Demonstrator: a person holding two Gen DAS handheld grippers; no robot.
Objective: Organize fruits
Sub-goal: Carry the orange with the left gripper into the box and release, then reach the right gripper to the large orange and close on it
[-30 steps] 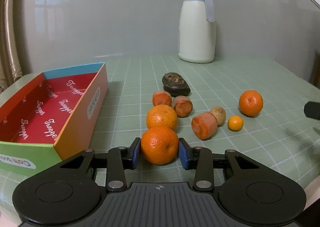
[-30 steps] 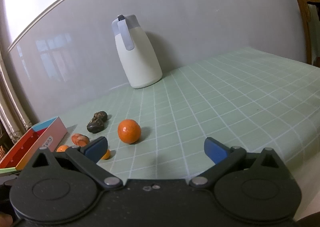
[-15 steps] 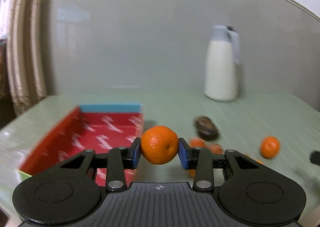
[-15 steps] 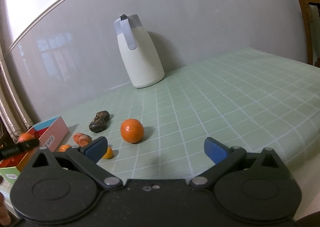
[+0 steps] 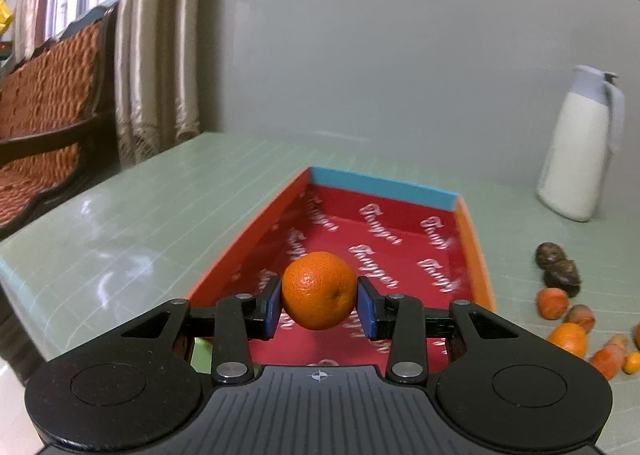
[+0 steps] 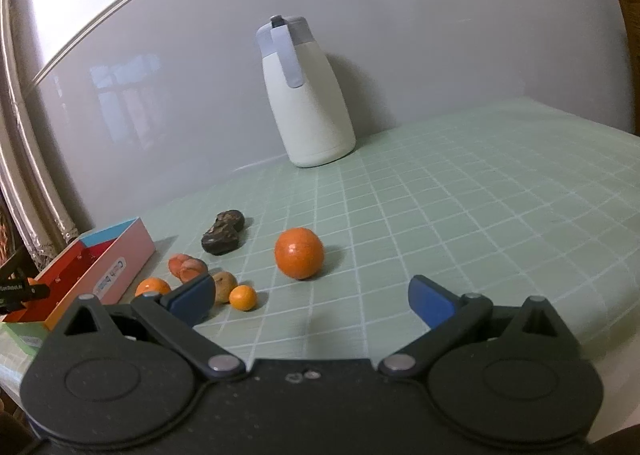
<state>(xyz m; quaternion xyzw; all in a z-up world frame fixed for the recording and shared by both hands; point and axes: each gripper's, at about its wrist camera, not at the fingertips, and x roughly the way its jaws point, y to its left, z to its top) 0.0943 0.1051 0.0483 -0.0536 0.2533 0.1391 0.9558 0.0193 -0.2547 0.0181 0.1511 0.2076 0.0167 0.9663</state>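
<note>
Left gripper (image 5: 319, 307) clamping an orange (image 5: 319, 290) above the red-lined box (image 5: 400, 251), right gripper (image 6: 310, 297) spread wide and empty, loose orange (image 6: 299, 253) at its 12 o'clock on the green desk (image 6: 460, 215), white jug (image 6: 306, 95) beyond

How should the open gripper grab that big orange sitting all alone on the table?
Grip the lone orange across its widest middle, coming in from the front and slightly above. It is round and smooth, so a hold off the middle would probably slip. It sits apart from the other fruit, leaving both sides free, and the right gripper already has its jaws wide open.
</note>
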